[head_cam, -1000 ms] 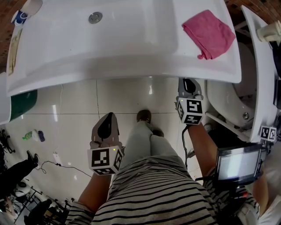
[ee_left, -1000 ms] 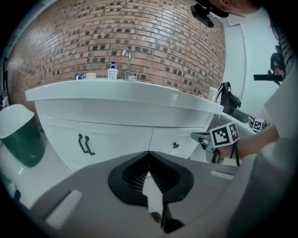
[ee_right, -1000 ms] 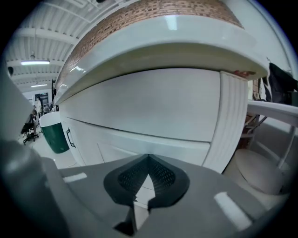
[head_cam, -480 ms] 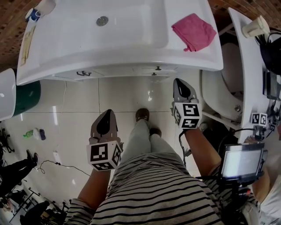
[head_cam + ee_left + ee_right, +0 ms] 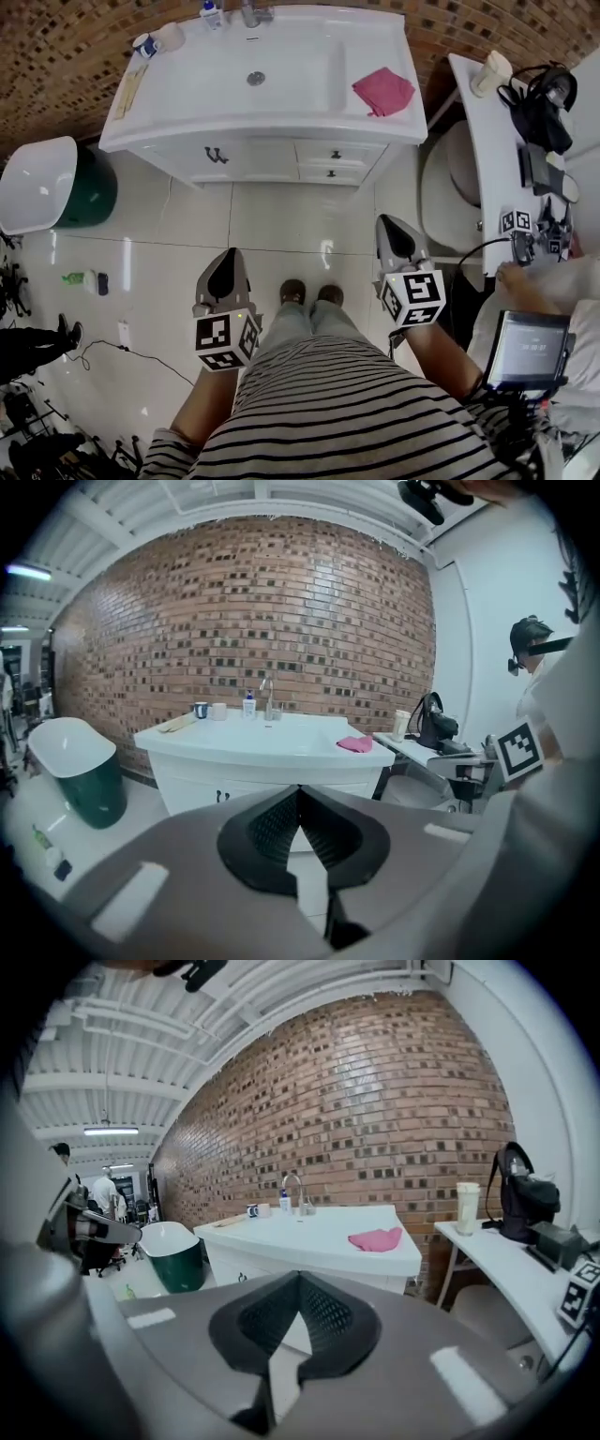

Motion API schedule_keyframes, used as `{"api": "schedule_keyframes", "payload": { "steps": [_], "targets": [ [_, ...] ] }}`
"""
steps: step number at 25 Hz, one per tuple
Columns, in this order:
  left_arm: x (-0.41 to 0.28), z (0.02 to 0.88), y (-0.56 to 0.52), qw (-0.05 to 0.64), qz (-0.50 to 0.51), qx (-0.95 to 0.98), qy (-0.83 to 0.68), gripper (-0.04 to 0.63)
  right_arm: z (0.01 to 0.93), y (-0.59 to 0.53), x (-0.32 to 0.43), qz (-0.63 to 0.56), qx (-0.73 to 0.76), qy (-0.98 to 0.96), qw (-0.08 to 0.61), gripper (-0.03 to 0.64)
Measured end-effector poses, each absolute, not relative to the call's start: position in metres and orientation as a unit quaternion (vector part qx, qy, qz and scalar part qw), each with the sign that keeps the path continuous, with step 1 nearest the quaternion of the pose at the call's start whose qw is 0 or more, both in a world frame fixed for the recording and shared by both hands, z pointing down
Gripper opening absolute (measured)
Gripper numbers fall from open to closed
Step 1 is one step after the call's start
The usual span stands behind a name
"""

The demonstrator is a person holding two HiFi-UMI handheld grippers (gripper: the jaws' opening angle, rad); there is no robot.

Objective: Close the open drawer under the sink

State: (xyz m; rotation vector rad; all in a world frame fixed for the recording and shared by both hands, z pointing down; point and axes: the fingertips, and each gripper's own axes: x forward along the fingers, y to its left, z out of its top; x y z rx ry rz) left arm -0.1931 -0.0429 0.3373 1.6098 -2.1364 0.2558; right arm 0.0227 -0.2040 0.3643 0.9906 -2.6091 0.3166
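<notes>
Under the white sink (image 5: 272, 70), at the right side of the vanity (image 5: 187, 145), two small drawers (image 5: 336, 161) with dark knobs are sitting one above the other. Both fronts are looking flush with the cabinet face. A cabinet door with a dark handle (image 5: 216, 155) is sitting just to their left.

On the vanity's worktop, a pink cloth (image 5: 382, 91) is lying to the right of the basin. A tap (image 5: 249, 13), a small bottle (image 5: 212, 11) and two cups (image 5: 157, 39) are standing along the back edge by the brick wall (image 5: 56, 56).

Well apart from the vanity, across pale floor tiles (image 5: 281, 225), a person in a striped shirt (image 5: 347, 412) is standing and holding both tools low, pointing towards the cabinet. The left tongs (image 5: 229, 258) are pressed together with nothing between them. The right tongs (image 5: 387, 225) are likewise closed and gripping nothing. Neither is touching the drawers.

To the left, a white tub on a green base (image 5: 42, 183) is resting on the floor. To the right, a narrow white side worktop (image 5: 487, 159) is carrying a pale cup (image 5: 491, 70) and a black bag (image 5: 534, 94).
</notes>
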Motion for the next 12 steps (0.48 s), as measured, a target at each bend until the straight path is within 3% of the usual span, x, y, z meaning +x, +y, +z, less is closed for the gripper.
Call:
{"api": "schedule_keyframes", "payload": {
  "steps": [12],
  "targets": [
    [-0.168, 0.301, 0.126, 0.192, 0.06, 0.626, -0.754, 0.014, 0.299, 0.017, 0.088, 0.104, 0.402, -0.899, 0.138, 0.0]
  ]
}}
